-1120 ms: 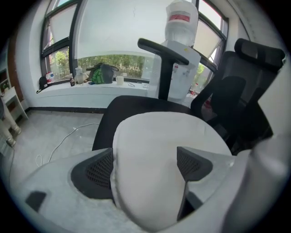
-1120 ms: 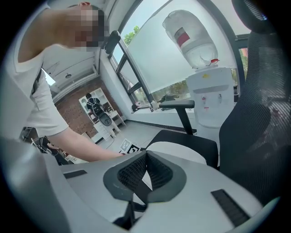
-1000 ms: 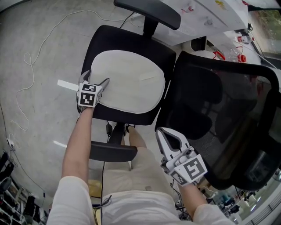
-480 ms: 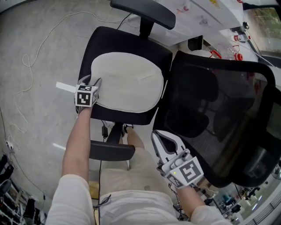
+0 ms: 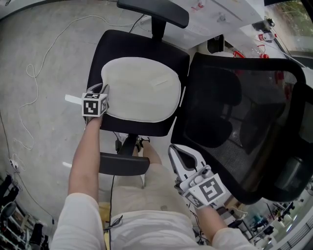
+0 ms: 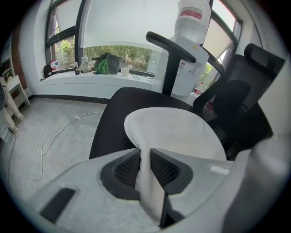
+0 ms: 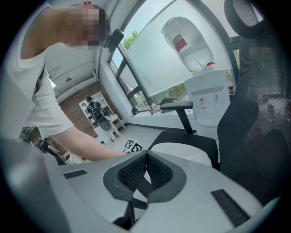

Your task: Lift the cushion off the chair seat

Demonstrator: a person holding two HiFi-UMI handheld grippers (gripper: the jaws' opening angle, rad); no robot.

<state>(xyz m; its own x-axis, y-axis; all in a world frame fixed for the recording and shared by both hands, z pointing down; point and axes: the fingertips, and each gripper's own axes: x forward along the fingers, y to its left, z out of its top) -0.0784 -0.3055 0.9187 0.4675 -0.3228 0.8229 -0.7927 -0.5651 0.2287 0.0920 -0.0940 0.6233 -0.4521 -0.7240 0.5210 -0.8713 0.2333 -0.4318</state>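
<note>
- cushion [image 5: 142, 88]: pale, oval, lies flat on the black chair seat [image 5: 110, 41] and covers most of it; a black margin of seat shows all round.
- my left gripper [image 5: 104, 93]: at the seat's left edge, on the cushion's rim. Jaws are closing, with a fold of the cushion's edge pinched upright between the ribbed pads [image 6: 129, 166]. The rest of the cushion is not lifted off the seat.
- my left forearm [image 5: 85, 156]: bare, runs from the seat's left edge down over the near armrest.
- my right gripper [image 5: 177, 150]: off the seat, near its front right corner, close to my lap. Jaws are together at the tips, nothing between them, touching nothing.
- mesh backrest [image 5: 244, 122]: dark, to the right of the seat, just beside my right gripper.
- armrests: one [image 5: 124, 166] below the seat's near edge, one [image 5: 154, 12] beyond its far edge.
- white cable [image 5: 34, 73]: loose on the grey floor [image 5: 29, 29], well left of the seat.
- water dispenser [image 6: 191, 27]: in the left gripper view, behind the seat's far armrest.
</note>
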